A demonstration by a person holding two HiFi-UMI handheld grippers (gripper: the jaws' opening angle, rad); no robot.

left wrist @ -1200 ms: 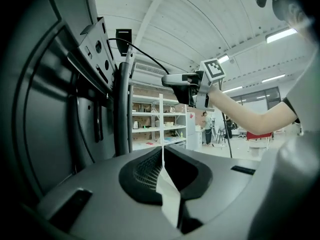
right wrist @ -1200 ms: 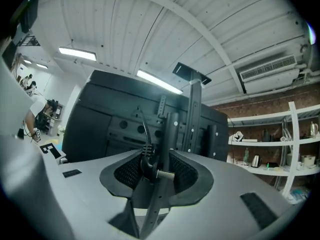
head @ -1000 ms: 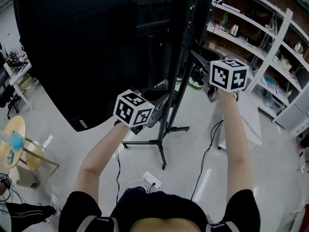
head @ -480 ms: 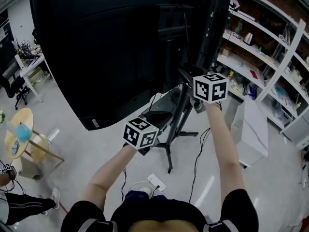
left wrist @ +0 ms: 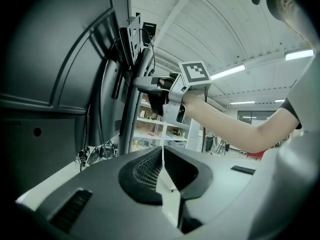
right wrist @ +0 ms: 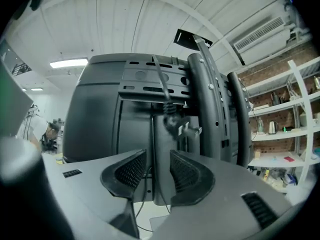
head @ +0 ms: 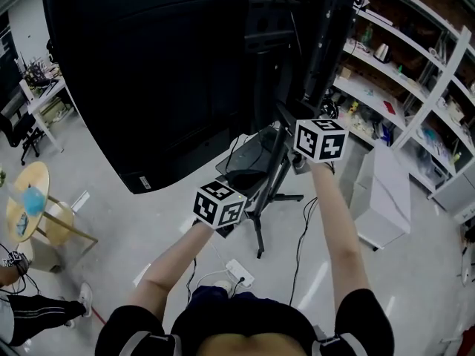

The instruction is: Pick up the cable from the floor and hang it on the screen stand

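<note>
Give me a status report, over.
Left tool shut. Right tool open, holding nothing. Cable hangs on stand, plug dangling. Only the stand ahead.

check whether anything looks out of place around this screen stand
A black cable dangles loose down the back of the screen, its plug bare and connected to nothing. On the floor, a white power strip lies in the open with cords trailing.

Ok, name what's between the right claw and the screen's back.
Right gripper view: a black cable ending in a plug hangs there, ahead of the open right claw.
</note>
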